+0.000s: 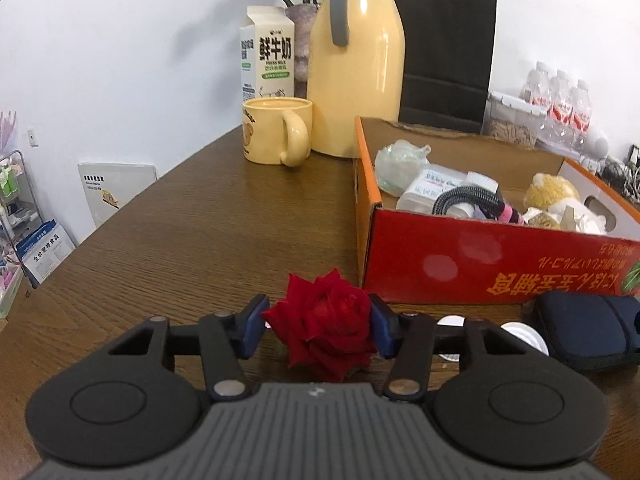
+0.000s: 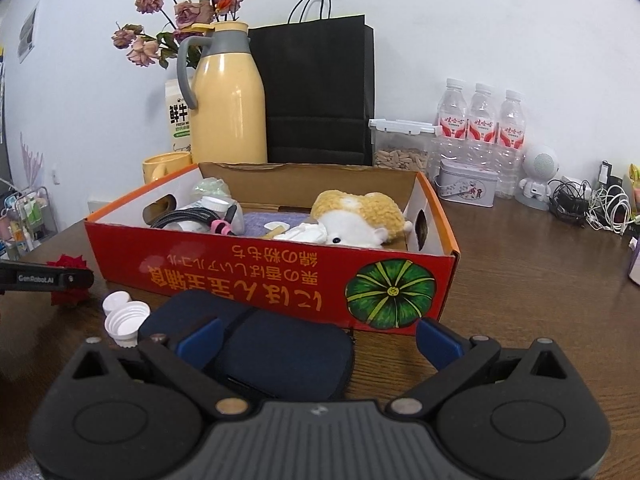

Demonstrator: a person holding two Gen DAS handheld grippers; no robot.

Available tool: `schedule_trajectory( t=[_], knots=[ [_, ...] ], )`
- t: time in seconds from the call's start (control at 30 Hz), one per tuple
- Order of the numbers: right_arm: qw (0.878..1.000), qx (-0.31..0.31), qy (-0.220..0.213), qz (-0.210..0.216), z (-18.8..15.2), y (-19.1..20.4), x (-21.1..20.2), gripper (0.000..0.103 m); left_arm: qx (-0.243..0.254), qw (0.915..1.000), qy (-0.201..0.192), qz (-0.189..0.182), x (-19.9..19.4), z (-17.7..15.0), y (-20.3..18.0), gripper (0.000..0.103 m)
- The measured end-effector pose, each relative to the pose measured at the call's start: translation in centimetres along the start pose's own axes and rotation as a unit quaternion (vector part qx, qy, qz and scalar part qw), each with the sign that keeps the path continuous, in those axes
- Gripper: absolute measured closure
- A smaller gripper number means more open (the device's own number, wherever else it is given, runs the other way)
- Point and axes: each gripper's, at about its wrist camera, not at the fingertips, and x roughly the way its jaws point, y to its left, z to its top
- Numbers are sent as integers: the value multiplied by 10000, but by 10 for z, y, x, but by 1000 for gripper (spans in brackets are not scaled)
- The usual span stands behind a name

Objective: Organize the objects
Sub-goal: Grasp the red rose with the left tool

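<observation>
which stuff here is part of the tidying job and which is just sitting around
In the job:
- red rose, between the left gripper pads
- navy pouch, under the open right gripper
- white caps
- red cardboard box

Just lying about:
- yellow thermos
- yellow mug
- milk carton
- black paper bag
- water bottles

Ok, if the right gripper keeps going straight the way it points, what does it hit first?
Most likely the dark blue pouch on the table: it already lies partly between the open right gripper fingers. Past it stands the red cardboard box. Depth is hard to judge here.
</observation>
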Motion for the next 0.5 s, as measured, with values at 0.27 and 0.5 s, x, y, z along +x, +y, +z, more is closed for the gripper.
schedule_trajectory(
  t=[0.27,0.5],
  knots=[
    [9998,186,-97,-17,3,-4,-3,3,-268,9995,-138,135,-14,-8,8,49],
    [9962,813,109,305,12,-11,12,39,-316,9993,-147,155,-26,-18,9,49]
  ],
)
